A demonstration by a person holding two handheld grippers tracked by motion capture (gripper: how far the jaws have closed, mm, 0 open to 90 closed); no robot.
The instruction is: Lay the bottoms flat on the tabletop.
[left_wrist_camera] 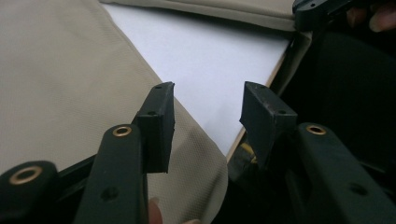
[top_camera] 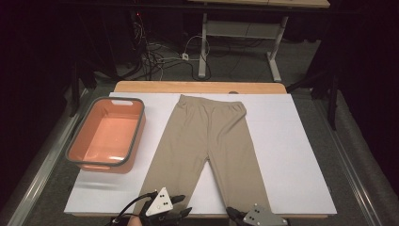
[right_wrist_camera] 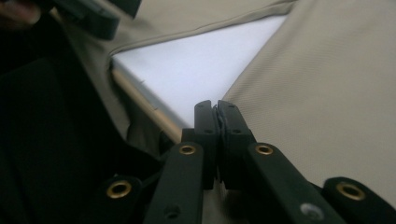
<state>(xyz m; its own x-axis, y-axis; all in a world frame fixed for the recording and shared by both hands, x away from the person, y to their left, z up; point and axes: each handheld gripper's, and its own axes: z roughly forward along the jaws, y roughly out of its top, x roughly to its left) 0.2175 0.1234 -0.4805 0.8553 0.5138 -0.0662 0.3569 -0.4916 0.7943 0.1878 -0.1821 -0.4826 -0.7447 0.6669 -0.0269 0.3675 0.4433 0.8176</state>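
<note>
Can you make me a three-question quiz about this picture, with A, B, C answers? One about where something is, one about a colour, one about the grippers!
1. Where is the tub?
A. left of the trousers
B. on the trousers
C. on the floor

2. What colour are the trousers?
A. blue
B. beige
C. black

3. How do the right gripper jaws stand?
A. wide open
B. missing
C. shut

Answers:
1 A, it sits on the white table sheet at the left.
2 B, the fabric is beige.
3 C, the jaws meet in the right gripper view.

The trousers [top_camera: 209, 143] lie flat mid-table [top_camera: 301, 155], legs toward the near edge, with the basin [top_camera: 107, 134] to their left
</note>
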